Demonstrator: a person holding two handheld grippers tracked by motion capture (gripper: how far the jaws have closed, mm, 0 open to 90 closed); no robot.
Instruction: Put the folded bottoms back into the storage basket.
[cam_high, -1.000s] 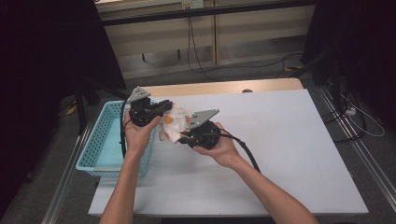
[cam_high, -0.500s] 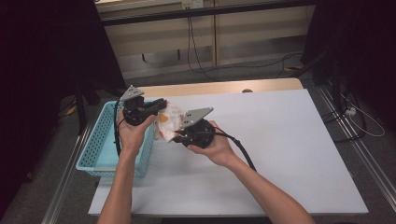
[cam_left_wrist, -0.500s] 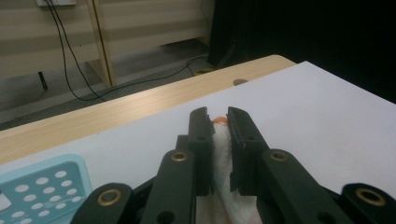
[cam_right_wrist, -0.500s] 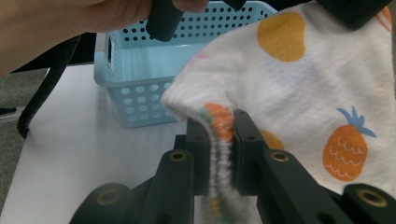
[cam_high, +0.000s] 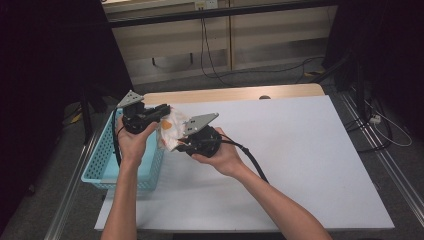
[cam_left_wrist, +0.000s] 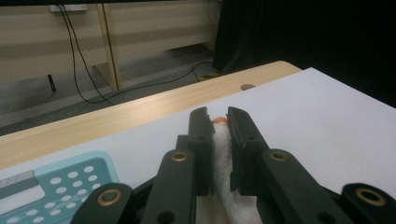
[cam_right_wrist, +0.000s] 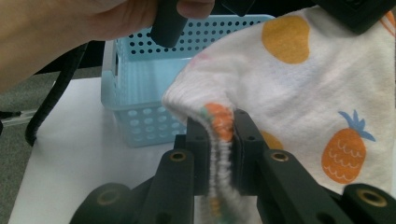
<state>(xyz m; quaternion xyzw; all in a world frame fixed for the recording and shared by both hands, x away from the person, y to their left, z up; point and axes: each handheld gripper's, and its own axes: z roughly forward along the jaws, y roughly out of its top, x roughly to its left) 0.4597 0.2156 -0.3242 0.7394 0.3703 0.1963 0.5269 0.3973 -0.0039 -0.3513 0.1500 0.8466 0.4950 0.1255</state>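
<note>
**Q:** Where the two grippers meet, what is held, and where does it sit?

**A:** A small white cloth (cam_high: 171, 131) printed with orange fruit and pineapples hangs in the air between them, above the table's left part and just beside the basket. In the right gripper view its thick hemmed edge (cam_right_wrist: 219, 135) runs down between the jaws.

**Q:** How do the jaws stand?

**A:** The left gripper (cam_left_wrist: 219, 135) is clamped on a fold of the cloth, white with an orange tip showing between its jaws. The right gripper (cam_right_wrist: 219, 140) is likewise closed on the hem. From the high view the left gripper (cam_high: 161, 111) takes the cloth's upper edge and the right gripper (cam_high: 179, 145) its lower edge.

**Q:** What holds them?

**A:** The person's left hand (cam_high: 132, 140) and right hand (cam_high: 222, 157), with forearms entering from below; a black cable (cam_high: 252, 160) trails from the right gripper.

**Q:** And the surroundings?

**A:** A light blue perforated basket (cam_high: 102, 160) stands at the left edge of the white table (cam_high: 310, 165), whose far side shows a bare wooden strip (cam_high: 235, 93). Beyond lie floor cables (cam_high: 207, 55) and pale wall panels.
</note>
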